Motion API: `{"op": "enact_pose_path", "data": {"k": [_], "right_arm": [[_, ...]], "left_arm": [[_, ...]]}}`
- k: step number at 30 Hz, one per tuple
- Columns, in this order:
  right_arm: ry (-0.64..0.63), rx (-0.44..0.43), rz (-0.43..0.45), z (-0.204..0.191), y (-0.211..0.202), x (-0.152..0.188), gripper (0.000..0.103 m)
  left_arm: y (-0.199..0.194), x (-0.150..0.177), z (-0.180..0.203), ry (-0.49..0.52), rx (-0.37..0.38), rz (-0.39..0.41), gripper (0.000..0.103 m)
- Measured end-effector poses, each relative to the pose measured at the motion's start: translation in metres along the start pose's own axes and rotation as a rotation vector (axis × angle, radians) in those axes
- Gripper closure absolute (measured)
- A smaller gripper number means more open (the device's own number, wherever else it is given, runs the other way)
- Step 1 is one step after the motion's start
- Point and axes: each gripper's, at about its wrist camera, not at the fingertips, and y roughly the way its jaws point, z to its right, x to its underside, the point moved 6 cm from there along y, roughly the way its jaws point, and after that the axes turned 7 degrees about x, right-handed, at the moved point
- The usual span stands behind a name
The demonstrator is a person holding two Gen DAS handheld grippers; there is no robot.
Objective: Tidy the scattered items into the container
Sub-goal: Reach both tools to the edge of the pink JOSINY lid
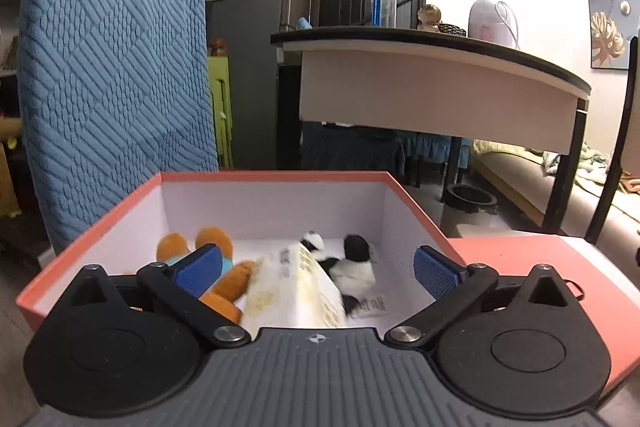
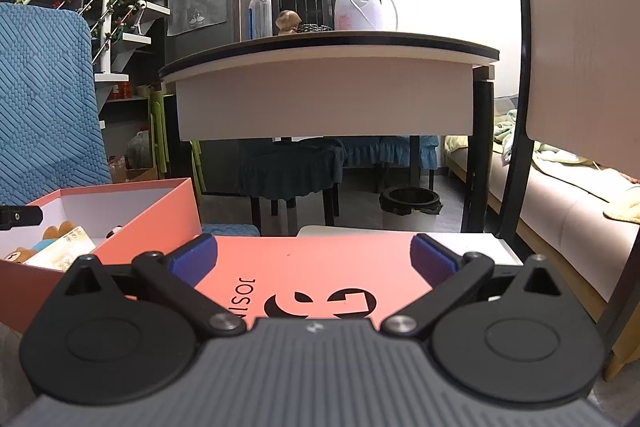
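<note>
A salmon-pink box (image 1: 416, 211) with a white inside stands in front of me. In it lie an orange plush bear (image 1: 224, 285), a pale yellow-white packet (image 1: 288, 291) blurred by motion, and a black-and-white panda plush (image 1: 352, 267). My left gripper (image 1: 318, 269) is open over the box's near edge, the packet below and between its blue pads with no contact that I can see. In the right wrist view the same box (image 2: 160, 227) sits at the left. My right gripper (image 2: 314, 259) is open and empty above the flat pink lid (image 2: 312, 267) with black lettering.
A blue quilted chair back (image 1: 112, 67) rises left of the box. A table (image 1: 432, 83) with a water bottle (image 1: 384, 3) stands beyond, a black bin (image 1: 470, 207) beneath it. A sofa (image 2: 560, 211) and a chair back (image 2: 580, 27) are at the right.
</note>
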Motion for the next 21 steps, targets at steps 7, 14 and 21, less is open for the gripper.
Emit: {"op": "enact_pose_path", "data": {"k": [7,14,21], "right_arm": [[0.044,-0.016,-0.047,0.015,0.001,0.006,0.0],[0.056,0.01,-0.116,0.046,0.005,0.03,0.0],[0.11,0.063,-0.229,0.081,0.024,0.064,0.0]], "left_arm": [[-0.024,0.021,0.026,0.026,0.08,-0.036,0.0],[-0.027,0.052,0.066,0.103,0.177,-0.128,0.0],[0.0,0.075,0.099,0.152,0.206,-0.216,0.0]]}}
